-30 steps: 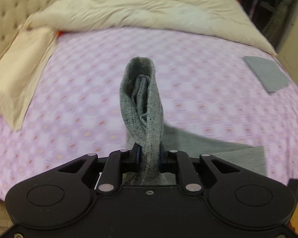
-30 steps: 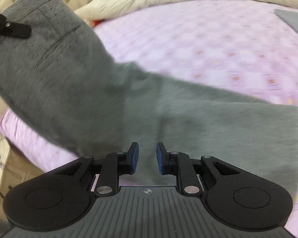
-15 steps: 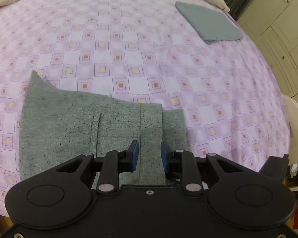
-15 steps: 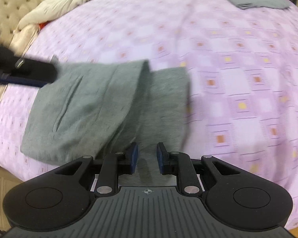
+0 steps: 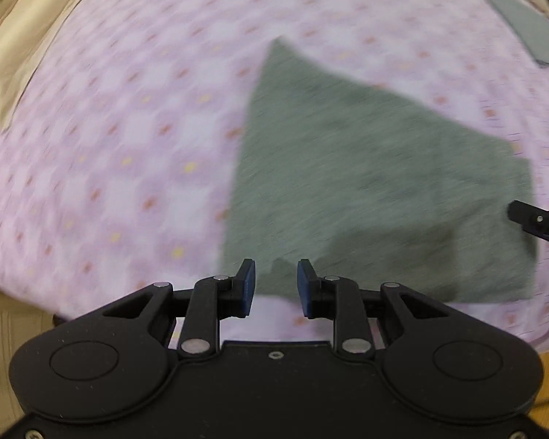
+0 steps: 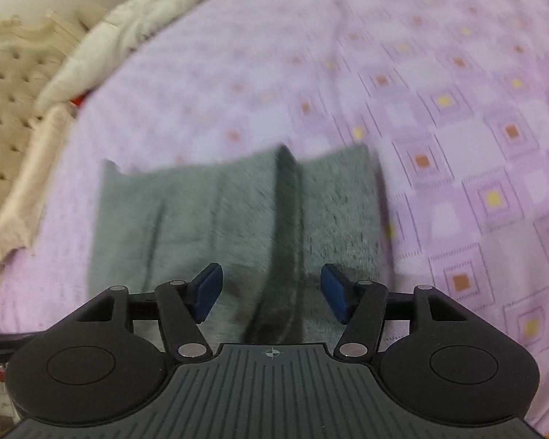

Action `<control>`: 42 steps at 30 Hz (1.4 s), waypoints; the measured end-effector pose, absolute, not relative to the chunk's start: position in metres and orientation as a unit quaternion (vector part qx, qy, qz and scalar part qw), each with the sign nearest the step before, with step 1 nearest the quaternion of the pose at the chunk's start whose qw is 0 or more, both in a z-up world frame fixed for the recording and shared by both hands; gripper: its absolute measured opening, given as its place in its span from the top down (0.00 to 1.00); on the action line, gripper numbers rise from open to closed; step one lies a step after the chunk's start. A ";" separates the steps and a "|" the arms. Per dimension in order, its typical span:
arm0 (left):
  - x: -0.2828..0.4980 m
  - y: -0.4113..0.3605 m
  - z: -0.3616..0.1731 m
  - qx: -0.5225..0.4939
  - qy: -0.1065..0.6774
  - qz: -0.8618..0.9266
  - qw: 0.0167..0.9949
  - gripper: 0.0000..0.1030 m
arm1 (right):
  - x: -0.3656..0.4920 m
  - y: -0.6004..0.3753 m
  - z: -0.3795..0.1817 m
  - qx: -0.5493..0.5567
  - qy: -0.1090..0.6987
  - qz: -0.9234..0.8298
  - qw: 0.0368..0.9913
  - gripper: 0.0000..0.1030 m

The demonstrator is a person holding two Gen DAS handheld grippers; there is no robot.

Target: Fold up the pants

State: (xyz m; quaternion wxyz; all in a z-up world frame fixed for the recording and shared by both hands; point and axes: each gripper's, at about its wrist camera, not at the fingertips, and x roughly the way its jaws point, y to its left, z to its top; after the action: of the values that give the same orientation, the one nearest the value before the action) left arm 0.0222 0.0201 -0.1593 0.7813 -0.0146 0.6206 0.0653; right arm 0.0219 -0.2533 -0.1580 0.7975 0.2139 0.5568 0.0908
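Pink checked bedsheet (image 6: pixel 457 117) covers the bed, and nearest on it the grey knit pants (image 6: pixel 238 212) lie folded flat, one dark ridge down the fold. Both the left gripper (image 5: pixel 276 289) and right gripper (image 6: pixel 271 292) hover over them, blue pads apart, gripping nothing. Farther off lie a folded grey cloth (image 5: pixel 527 33) and a rumpled cream quilt (image 6: pixel 128 33).

Both views motion-blurred: bed sheet (image 5: pixel 128 139) pattern smeared, pants (image 5: pixel 377 183) seams and edges soft. Right claw cut by left view's right edge, only the tip (image 5: pixel 530 217) shows. Folded grey cloth (image 5: pixel 527 33) cropped at the corner.
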 end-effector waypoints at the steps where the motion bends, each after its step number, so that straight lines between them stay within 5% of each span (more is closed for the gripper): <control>1: 0.021 0.020 -0.163 -0.014 0.623 0.071 0.779 0.67 | 0.021 -0.250 -0.160 0.215 0.558 0.091 0.796 0.44; 5: 0.020 0.042 -0.171 -0.021 0.636 0.079 0.767 0.67 | 0.025 -0.232 -0.160 0.209 0.568 0.108 0.789 0.44; 6: 0.022 0.046 -0.173 -0.021 0.639 0.077 0.765 0.67 | 0.028 -0.229 -0.161 0.209 0.575 0.113 0.783 0.48; 7: 0.023 0.049 -0.174 -0.020 0.641 0.073 0.764 0.67 | 0.030 -0.224 -0.161 0.213 0.581 0.116 0.777 0.69; 11: 0.031 0.056 -0.170 -0.003 0.636 0.056 0.770 0.66 | 0.036 -0.202 -0.133 0.138 0.557 0.122 0.810 0.88; 15: 0.042 0.062 -0.166 0.012 0.626 0.037 0.779 0.66 | 0.019 -0.195 -0.076 0.077 0.508 0.131 0.848 0.88; 18: 0.051 0.059 -0.163 0.024 0.615 0.014 0.788 0.65 | 0.018 -0.205 -0.090 0.050 0.525 0.077 0.846 0.86; 21: 0.063 0.049 -0.176 0.022 0.627 -0.015 0.779 0.64 | 0.023 -0.217 -0.136 0.042 0.582 0.033 0.812 0.75; 22: 0.065 0.046 -0.181 0.022 0.632 -0.023 0.774 0.64 | 0.023 -0.220 -0.140 0.036 0.587 0.019 0.808 0.62; 29: 0.082 0.031 -0.176 0.054 0.617 -0.058 0.783 0.64 | 0.021 -0.211 -0.091 0.020 0.474 -0.003 0.880 0.61; 39: 0.167 0.000 -0.199 0.051 0.603 -0.065 0.794 0.64 | 0.070 -0.182 -0.131 -0.049 0.523 0.011 0.851 0.61; 42: 0.192 -0.001 -0.214 0.043 0.616 -0.050 0.785 0.64 | 0.081 -0.188 -0.145 -0.034 0.540 0.006 0.841 0.53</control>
State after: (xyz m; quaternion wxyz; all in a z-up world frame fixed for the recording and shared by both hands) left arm 0.1920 -0.0013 -0.2138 0.7852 0.0426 0.6158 -0.0498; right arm 0.0813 -0.1879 -0.1446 0.8407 -0.0340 0.5404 0.0064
